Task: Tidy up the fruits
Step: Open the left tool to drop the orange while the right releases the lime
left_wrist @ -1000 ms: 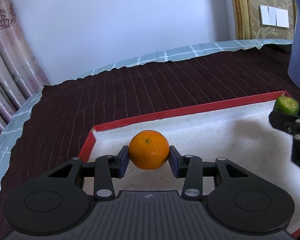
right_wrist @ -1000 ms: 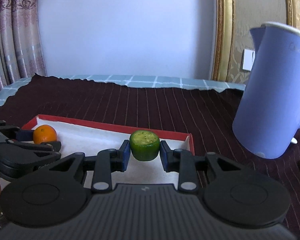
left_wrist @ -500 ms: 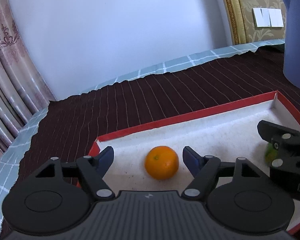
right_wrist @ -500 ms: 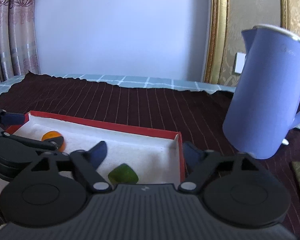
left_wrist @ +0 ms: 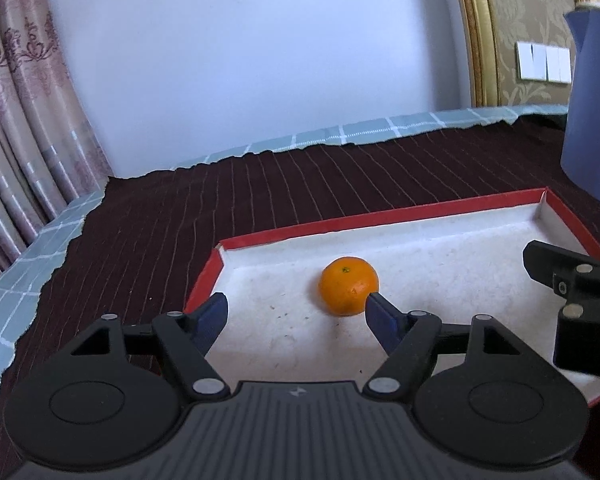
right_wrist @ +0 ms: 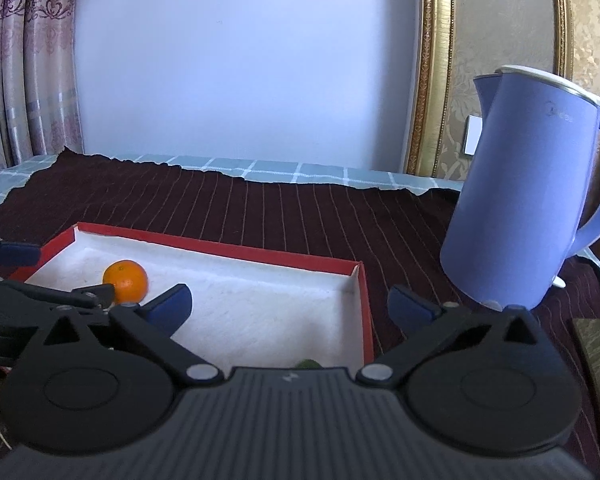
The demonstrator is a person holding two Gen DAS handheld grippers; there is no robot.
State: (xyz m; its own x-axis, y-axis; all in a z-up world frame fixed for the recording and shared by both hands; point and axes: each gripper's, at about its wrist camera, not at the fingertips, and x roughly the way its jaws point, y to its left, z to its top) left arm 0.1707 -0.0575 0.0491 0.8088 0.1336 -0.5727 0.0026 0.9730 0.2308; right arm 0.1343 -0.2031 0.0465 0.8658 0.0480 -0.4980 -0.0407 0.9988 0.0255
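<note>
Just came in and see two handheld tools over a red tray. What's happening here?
A person is sorting fruit into the red tray with a tool in each hand. The left tool is open, with the orange lying loose on the tray's white lining just beyond its right fingertip. The right tool is open too; only a sliver of the green fruit shows in the tray beneath it. A blue kettle stands on the dark cloth beside the tray.

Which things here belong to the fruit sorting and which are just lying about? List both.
Part of the job:
- orange, lying in the tray
- red tray
- green fruit, barely visible at the tray's near edge

Just lying about:
- blue kettle
- dark striped cloth
</note>
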